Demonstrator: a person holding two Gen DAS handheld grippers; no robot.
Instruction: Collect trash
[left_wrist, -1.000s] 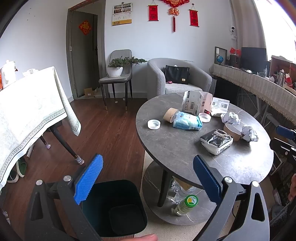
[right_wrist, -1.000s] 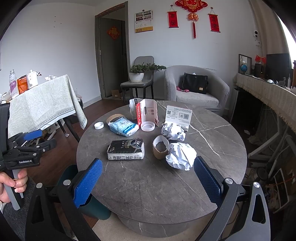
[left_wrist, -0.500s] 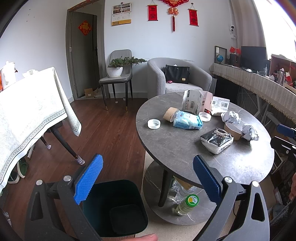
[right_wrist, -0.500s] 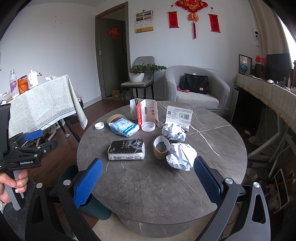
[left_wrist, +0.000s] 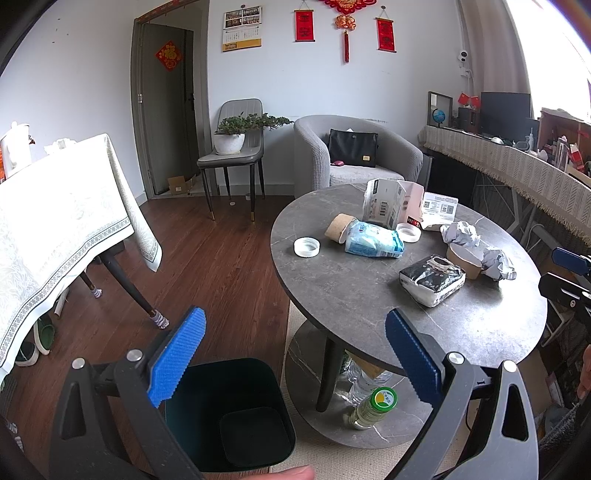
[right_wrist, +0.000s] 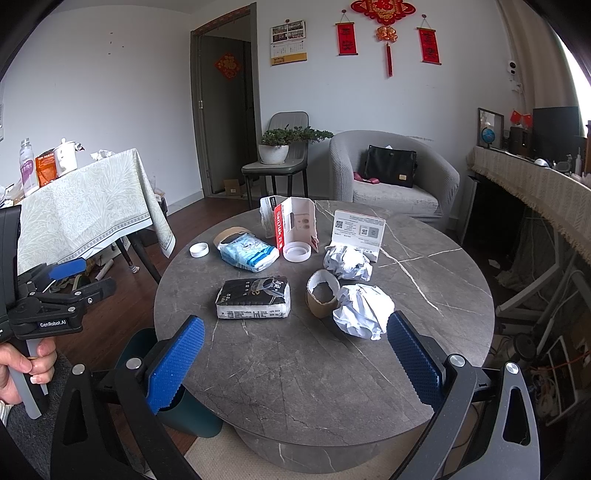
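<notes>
Nothing is being held yet: the right gripper (right_wrist: 293, 363) is being kept wide open over the near edge of the tabletop (right_wrist: 295, 376), its blue fingers (right_wrist: 173, 369) empty, and the left gripper (left_wrist: 293, 363) is likewise spread wide and empty, being held above the dark bin (left_wrist: 225, 413) on the floor beside the table. The trash is all lying on the tabletop: a crumpled white paper ball (right_wrist: 364, 310) nearest the right gripper, touching a torn cardboard cup (right_wrist: 323, 297), a second paper ball (right_wrist: 347, 262) behind, a black-and-white packet (right_wrist: 255, 297), a blue-and-white pouch (right_wrist: 249, 253), a tape roll (right_wrist: 231, 234), two white lids (right_wrist: 199, 250), an opened carton (right_wrist: 291, 225) and a card with QR codes (right_wrist: 358, 230). The step is judged to be the first pick, and it is probably best done by the nearest paper ball being straddled across its middle and squeezed lightly (it will compress), with the cup beside it not being dragged along; the bin is being kept low at the table's left edge, so a short carry is expected. Readable text: "SanDisk" on the carton's red edge, "GenRobot.AI" on the left gripper's body seen in the right view; the packet and pouch print is too small to be read. A green-capped bottle (left_wrist: 373, 406) is lying on the lower shelf.
</notes>
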